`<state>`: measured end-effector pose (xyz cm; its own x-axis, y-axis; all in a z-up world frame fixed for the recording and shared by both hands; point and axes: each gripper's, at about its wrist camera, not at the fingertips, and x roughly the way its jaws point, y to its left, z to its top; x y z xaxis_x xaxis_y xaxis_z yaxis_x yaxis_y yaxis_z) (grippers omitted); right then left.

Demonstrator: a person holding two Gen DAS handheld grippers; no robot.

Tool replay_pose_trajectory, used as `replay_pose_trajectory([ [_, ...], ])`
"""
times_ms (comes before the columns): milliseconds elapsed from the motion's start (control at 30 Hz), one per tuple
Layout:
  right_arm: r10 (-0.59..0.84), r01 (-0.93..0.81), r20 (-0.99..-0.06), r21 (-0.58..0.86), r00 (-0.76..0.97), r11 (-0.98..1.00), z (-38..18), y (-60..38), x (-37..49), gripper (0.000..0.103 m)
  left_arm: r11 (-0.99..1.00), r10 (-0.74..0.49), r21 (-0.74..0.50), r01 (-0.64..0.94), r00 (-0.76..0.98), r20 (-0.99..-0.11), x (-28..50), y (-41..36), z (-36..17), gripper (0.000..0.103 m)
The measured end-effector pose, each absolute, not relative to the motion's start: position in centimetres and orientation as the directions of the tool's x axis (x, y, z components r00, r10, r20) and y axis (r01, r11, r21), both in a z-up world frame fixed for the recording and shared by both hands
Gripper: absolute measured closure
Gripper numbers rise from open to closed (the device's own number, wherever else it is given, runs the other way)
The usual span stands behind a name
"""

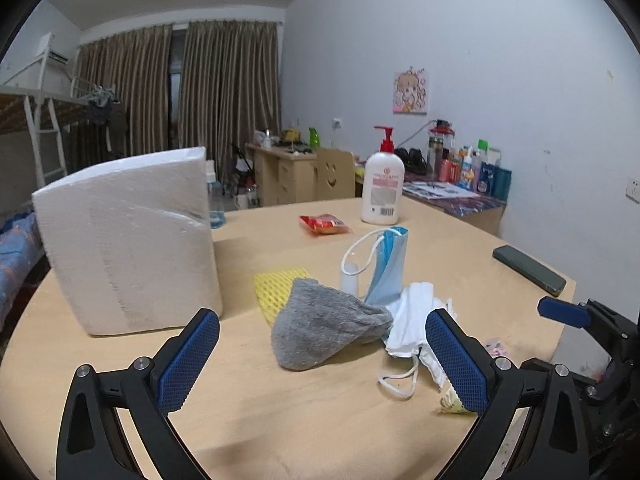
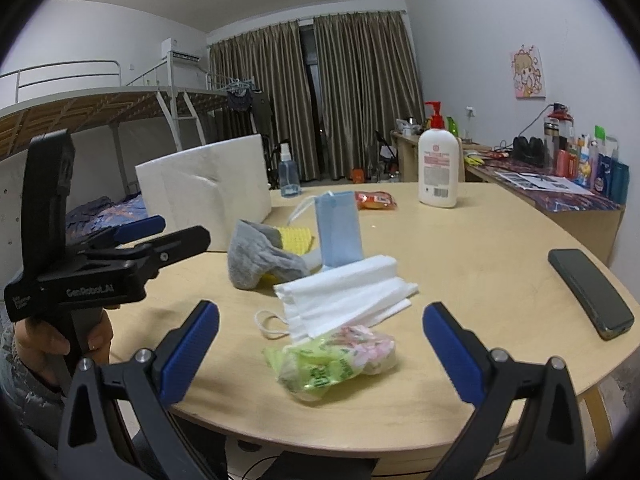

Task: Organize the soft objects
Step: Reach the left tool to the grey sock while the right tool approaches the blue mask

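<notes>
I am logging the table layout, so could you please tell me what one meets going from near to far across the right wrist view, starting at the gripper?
Right gripper → green snack packet → white face mask → blue face mask → red snack packet → lotion pump bottle.

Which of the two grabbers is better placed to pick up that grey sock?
Probably the left gripper: its open jaws frame the grey sock straight ahead. The right gripper, also open, faces the green packet and white masks.
</notes>
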<state>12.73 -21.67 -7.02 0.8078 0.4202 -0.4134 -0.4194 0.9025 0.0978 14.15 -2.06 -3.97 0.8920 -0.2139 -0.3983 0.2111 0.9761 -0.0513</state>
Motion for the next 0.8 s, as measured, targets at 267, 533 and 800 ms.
replay_pose_trajectory([
  [267, 0.43, -0.419, -0.427, 0.126, 0.795, 0.899, -7.1, -22.3, 14.7, 0.0, 0.97, -0.235, -0.068, 0.232, 0.836, -0.496, 17.3, -2.8, -5.3, 0.008],
  [533, 0.452, -0.436, -0.442, 0.143, 0.775, 0.888, -6.6, -22.2, 16.8, 0.0, 0.967, -0.245, -0.084, 0.24, 0.794, -0.557, 19.5, -3.0, -5.9, 0.018],
  [800, 0.481, -0.459, -0.464, 0.167, 0.744, 0.872, -6.1, -21.4, 18.9, 0.0, 0.97, -0.236, -0.118, 0.211, 0.724, -0.649, 21.8, -2.9, -7.0, 0.029],
])
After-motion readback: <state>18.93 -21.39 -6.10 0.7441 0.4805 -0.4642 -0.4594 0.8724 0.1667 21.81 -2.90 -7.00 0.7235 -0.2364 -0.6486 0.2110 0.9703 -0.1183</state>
